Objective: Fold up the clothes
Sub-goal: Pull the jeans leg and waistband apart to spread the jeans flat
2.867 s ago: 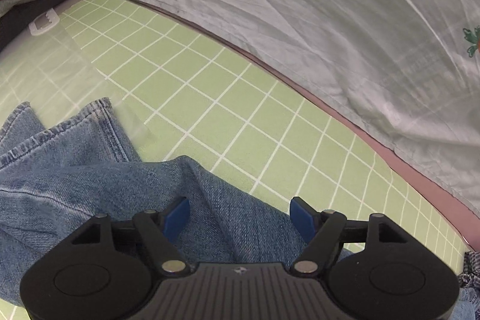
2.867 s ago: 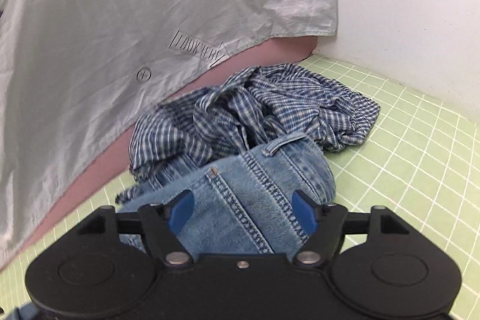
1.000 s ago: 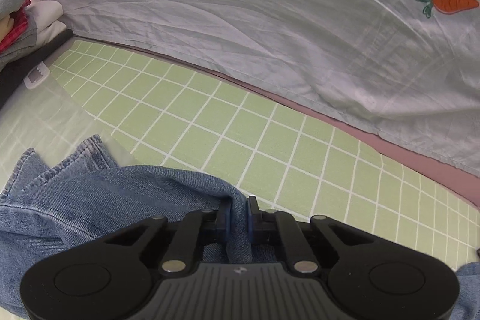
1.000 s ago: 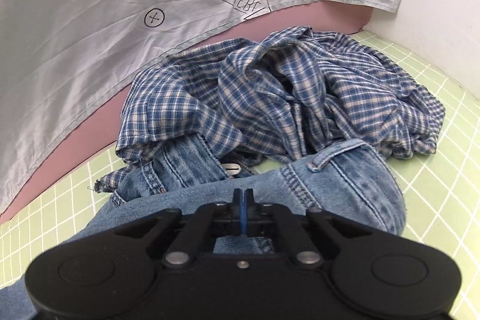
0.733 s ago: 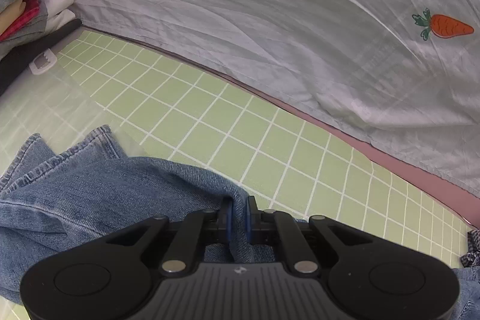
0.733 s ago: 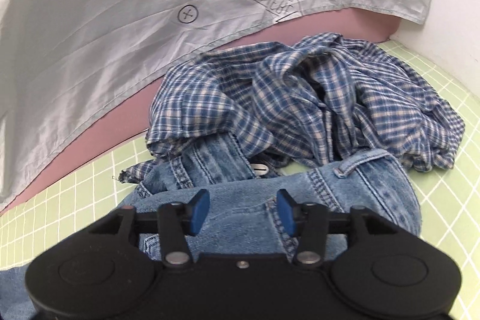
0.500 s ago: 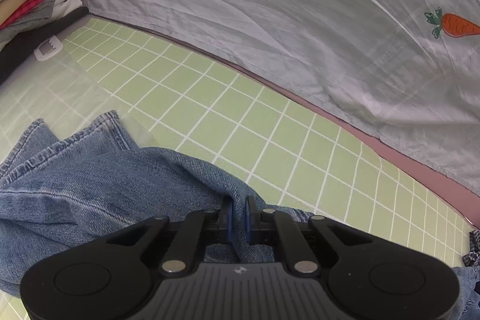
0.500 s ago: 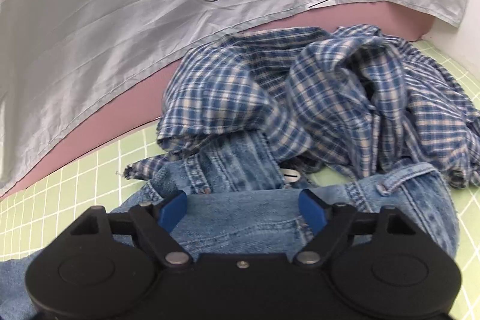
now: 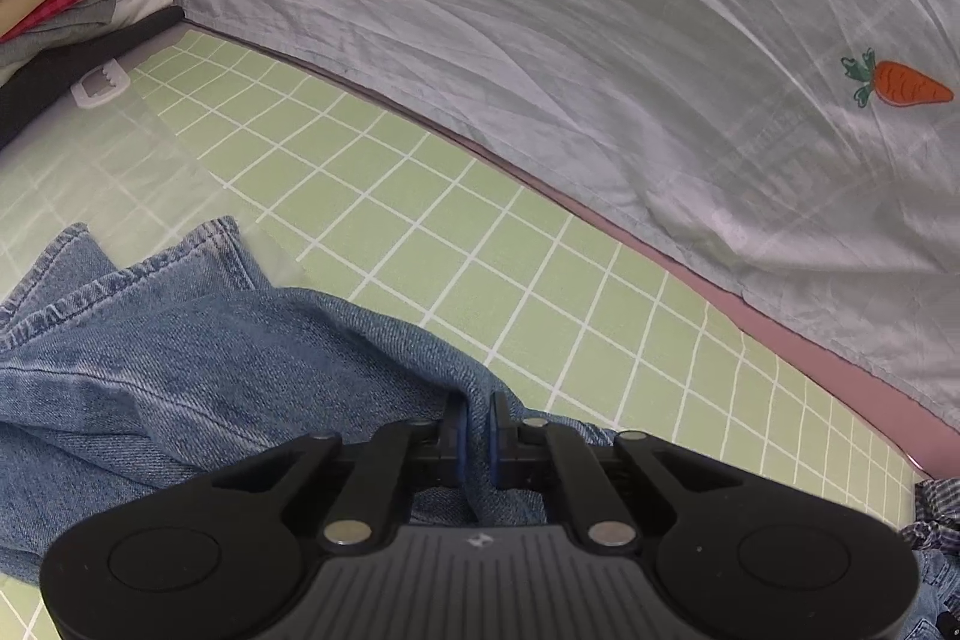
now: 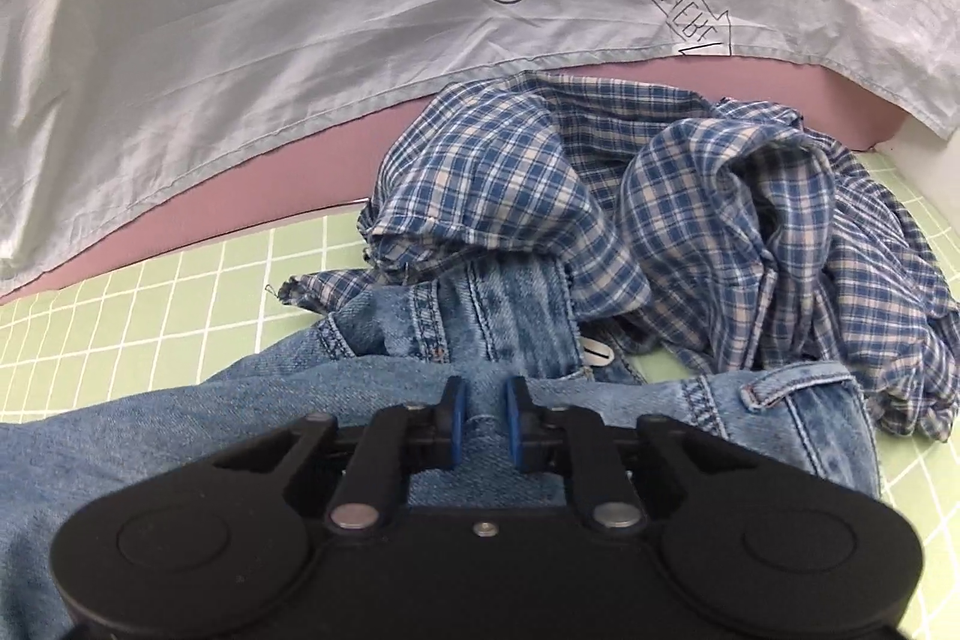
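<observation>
Both the left gripper (image 9: pixel 474 424) and right gripper (image 10: pixel 483 415) pinch folds of the jeans (image 10: pixel 180 430) on the green checked mat (image 9: pixel 420 220), clear toward the grey sheet (image 9: pixel 480 10), whose printed arrow lettering is unreadable.

Black tool (image 9: pixel 474 427), blue finger pads (image 10: pixel 457 421)

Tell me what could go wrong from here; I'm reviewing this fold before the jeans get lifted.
1. The plaid shirt lies over the jeans' waistband, so a lift may drag it along.
2. The right tongs pinch only a narrow ridge of denim, with a gap visible between the pads, so it could slip out.
3. The left tongs hold a bunched fold, which may set a crooked crease.
</observation>
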{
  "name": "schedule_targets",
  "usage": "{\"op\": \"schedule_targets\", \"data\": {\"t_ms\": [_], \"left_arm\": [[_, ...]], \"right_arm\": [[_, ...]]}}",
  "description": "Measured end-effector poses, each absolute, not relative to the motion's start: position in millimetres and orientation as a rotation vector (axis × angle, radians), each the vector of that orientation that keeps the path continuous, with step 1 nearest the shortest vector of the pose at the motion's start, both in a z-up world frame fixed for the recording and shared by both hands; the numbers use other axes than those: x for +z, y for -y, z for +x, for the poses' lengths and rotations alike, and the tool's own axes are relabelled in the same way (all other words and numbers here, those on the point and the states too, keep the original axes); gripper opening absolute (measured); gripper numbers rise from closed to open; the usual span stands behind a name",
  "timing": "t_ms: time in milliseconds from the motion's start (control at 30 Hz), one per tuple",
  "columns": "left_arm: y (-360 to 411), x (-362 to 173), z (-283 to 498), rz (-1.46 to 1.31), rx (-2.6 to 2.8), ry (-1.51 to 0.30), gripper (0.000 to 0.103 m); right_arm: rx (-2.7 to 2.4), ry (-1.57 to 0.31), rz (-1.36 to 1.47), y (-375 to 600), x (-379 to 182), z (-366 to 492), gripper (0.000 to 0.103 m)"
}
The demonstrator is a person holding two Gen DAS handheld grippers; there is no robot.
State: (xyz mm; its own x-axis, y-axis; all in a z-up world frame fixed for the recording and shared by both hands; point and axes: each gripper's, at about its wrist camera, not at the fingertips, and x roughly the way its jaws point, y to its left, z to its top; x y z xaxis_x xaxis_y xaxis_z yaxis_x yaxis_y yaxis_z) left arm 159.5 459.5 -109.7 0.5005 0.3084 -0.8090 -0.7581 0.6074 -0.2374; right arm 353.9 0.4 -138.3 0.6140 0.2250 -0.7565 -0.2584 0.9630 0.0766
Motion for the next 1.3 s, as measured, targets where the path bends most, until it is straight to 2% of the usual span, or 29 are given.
{"op": "schedule_targets", "data": {"t_ms": [267,533,733,967,1067,1200,1233,1267,1300], "left_arm": [[-436,-58,131,-0.595,0.666,-0.694,0.006],[-386,-23,41,-0.618,0.632,-0.626,0.006],[-336,-41,-44,-0.605,0.648,-0.706,0.006],[-290,-111,-113,-0.644,0.714,-0.905,0.007],[-285,-118,-131,-0.677,0.727,-0.896,0.009],[-283,-113,-144,-0.703,0.747,-0.848,0.019],[-283,-111,-143,-0.701,0.757,-0.834,0.032],[-283,-108,-143,-0.7,0.767,-0.819,0.045],[-283,-107,-142,-0.701,0.78,-0.803,0.052]], "right_arm": [[0.243,-0.738,-0.032,21,-92,306,0.009],[0.204,-0.689,-0.031,71,-66,225,0.009],[0.183,-0.753,0.002,119,-85,163,0.009],[0.172,-0.855,0.03,164,-119,105,0.009],[0.184,-0.876,0.029,166,-127,97,0.01],[0.183,-0.886,0.047,168,-125,101,0.014],[0.182,-0.892,0.064,169,-125,103,0.016],[0.175,-0.892,0.08,171,-124,104,0.023],[0.167,-0.891,0.096,173,-124,105,0.028]]}}
